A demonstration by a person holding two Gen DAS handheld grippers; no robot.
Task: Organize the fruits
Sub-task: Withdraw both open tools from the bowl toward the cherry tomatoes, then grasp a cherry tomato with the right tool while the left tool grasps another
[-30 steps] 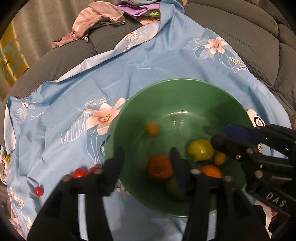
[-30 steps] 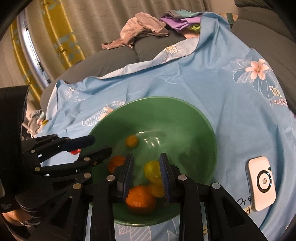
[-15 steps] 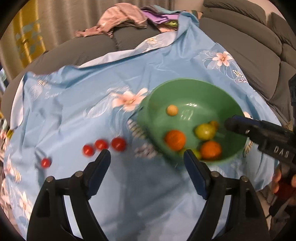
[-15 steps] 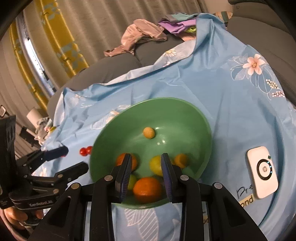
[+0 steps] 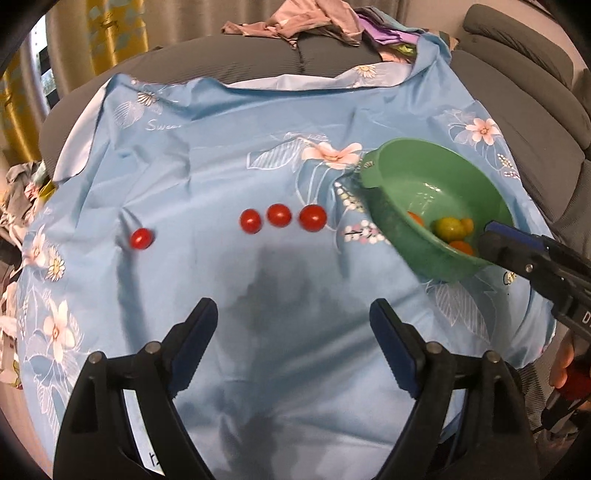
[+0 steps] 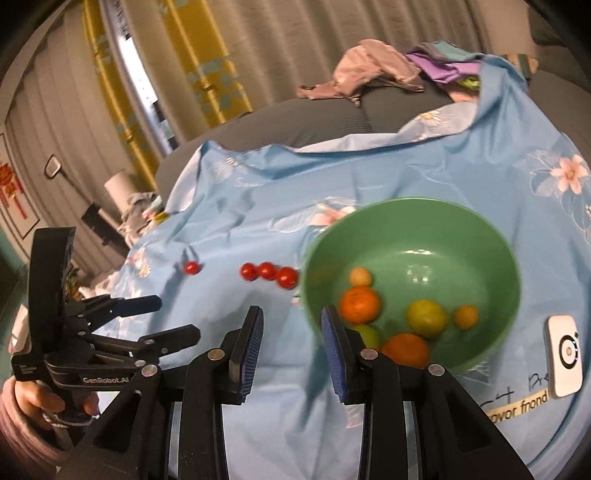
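Note:
A green bowl point(image 5: 384, 218) point(image 6: 491, 236) sits on the blue floral cloth and holds several oranges and yellow-green fruits, among them an orange point(image 6: 359, 304) and a lime point(image 6: 426, 317). Three red tomatoes lie in a row left of the bowl, the nearest one point(image 5: 313, 218) point(image 6: 287, 277) close to its rim. A fourth tomato point(image 5: 141, 238) point(image 6: 191, 268) lies apart further left. My left gripper point(image 5: 293, 328) is open and empty over bare cloth, short of the tomatoes. My right gripper point(image 6: 291, 334) is open and empty at the bowl's near-left rim.
A white device point(image 6: 564, 355) lies on the cloth right of the bowl. Crumpled clothes point(image 5: 295, 22) sit on the grey sofa behind. The blue cloth point(image 5: 207, 147) covers the seat; its front edge drops off near me.
My left gripper has pulled back out of the bowl and swung left over the cloth, opening wide. My right gripper has drawn back and left, and opened somewhat.

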